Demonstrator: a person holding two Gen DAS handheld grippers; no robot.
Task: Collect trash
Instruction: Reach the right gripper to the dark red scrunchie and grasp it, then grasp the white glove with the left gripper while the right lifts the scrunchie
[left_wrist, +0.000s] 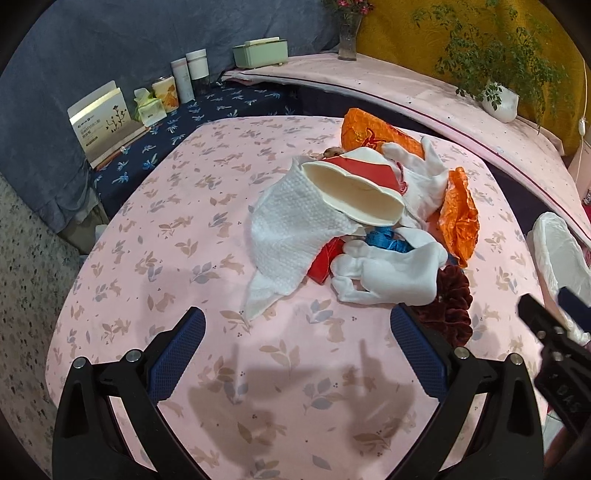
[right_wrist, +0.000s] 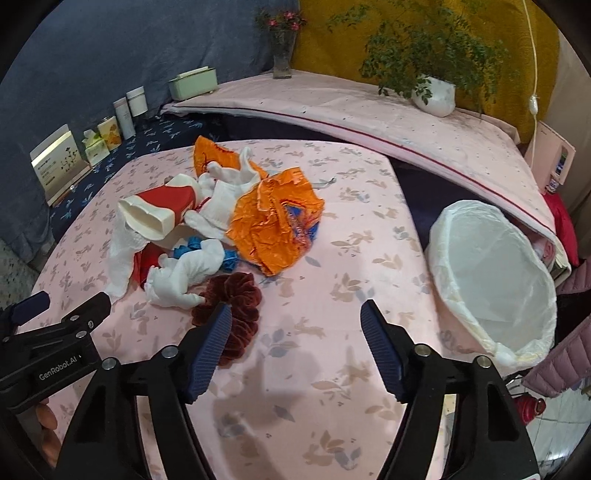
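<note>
A pile of trash lies on the pink floral table (left_wrist: 184, 229): a crushed red-and-white paper cup (left_wrist: 354, 188) (right_wrist: 159, 210), a white paper towel (left_wrist: 291, 229), white gloves (left_wrist: 391, 269) (right_wrist: 184, 273), orange wrappers (left_wrist: 458, 218) (right_wrist: 273, 225), a blue ribbon (left_wrist: 388, 240) and a dark red scrunchie (left_wrist: 450, 306) (right_wrist: 236, 310). My left gripper (left_wrist: 297, 328) is open and empty, just short of the pile. My right gripper (right_wrist: 295, 325) is open and empty, its left finger beside the scrunchie. A bin lined with a white bag (right_wrist: 495, 273) (left_wrist: 561, 254) stands at the table's right edge.
A raised pink shelf (right_wrist: 369, 114) runs behind the table with a glass flower vase (right_wrist: 282, 51), a potted plant (right_wrist: 432, 92) and a green box (right_wrist: 192, 83). Cups, cans and a card box (left_wrist: 103, 118) line the dark blue ledge at far left.
</note>
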